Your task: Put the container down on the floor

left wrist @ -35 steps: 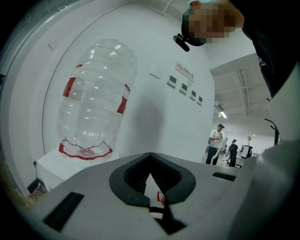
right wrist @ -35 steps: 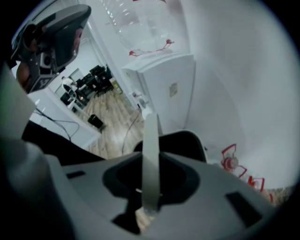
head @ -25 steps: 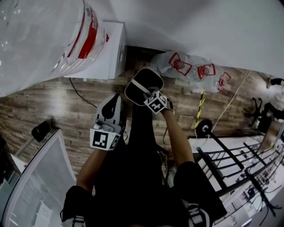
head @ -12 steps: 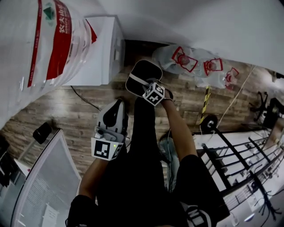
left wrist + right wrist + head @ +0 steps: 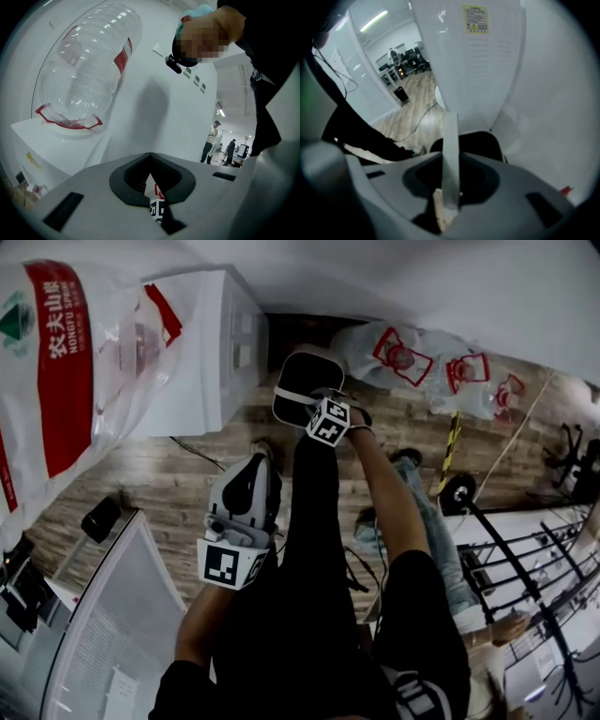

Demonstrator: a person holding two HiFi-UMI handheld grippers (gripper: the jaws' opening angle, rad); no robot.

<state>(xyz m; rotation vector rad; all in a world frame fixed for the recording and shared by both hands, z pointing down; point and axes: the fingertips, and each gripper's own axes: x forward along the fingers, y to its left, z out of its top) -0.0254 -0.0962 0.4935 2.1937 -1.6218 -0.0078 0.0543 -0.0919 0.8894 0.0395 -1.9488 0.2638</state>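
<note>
Floor [image 5: 178,479] of wood planks lies open beside the boxy white dispenser [image 5: 206,352]. Ribbed clear container [image 5: 75,381] sits atop it. Left gripper [image 5: 151,177] and right gripper [image 5: 451,180] are both pressed together, empty.

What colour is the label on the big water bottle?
The label is red with white writing, clearest in the head view.

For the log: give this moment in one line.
container: atop white dispenser, off floor | left tongs: shut, empty | right tongs: shut on pale strip

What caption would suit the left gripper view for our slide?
Clear ribbed plastic water bottle with red labels atop a white dispenser.
</note>
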